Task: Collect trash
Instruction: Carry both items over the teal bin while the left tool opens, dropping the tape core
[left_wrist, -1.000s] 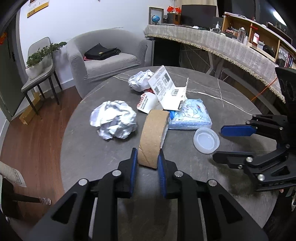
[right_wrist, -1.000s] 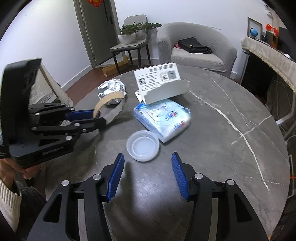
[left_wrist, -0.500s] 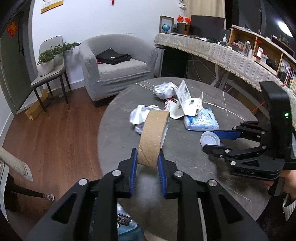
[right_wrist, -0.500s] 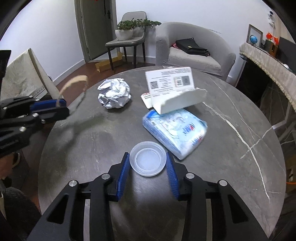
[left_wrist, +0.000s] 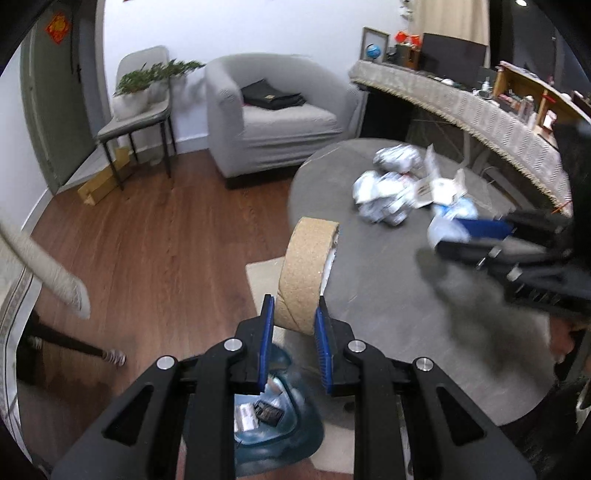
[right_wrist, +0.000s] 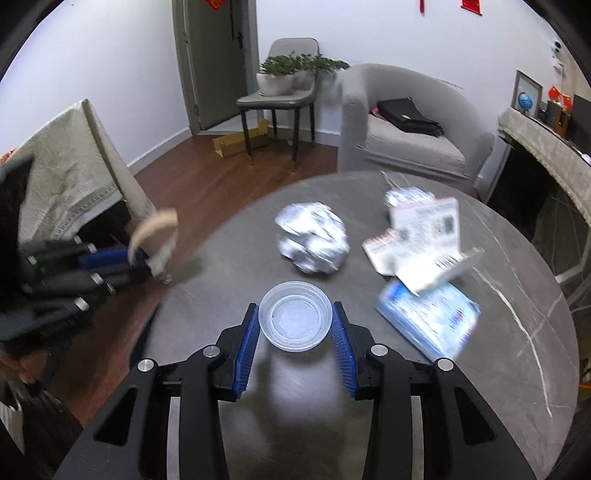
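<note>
My left gripper (left_wrist: 293, 325) is shut on a brown cardboard tape roll (left_wrist: 308, 267) and holds it in the air off the left edge of the round grey table (left_wrist: 388, 295), above a blue trash bin (left_wrist: 273, 432) on the floor. My right gripper (right_wrist: 295, 328) is shut on a clear plastic lid (right_wrist: 295, 319) and holds it just above the table (right_wrist: 369, 406). In the right wrist view the left gripper (right_wrist: 110, 258) with the roll (right_wrist: 155, 229) is blurred at the left. A crumpled foil ball (right_wrist: 314, 243) lies beyond the lid.
On the table lie a white printed carton (right_wrist: 424, 243), a blue tissue pack (right_wrist: 428, 317) and a second foil ball (left_wrist: 397, 158). A grey armchair (left_wrist: 273, 114), a chair with a plant (left_wrist: 144, 107) and a cloth-covered chair (right_wrist: 77, 166) stand around on the wood floor.
My left gripper has carried the tape roll off the table to the left, over the bin. My right gripper has closed on the clear lid and lifted it.
</note>
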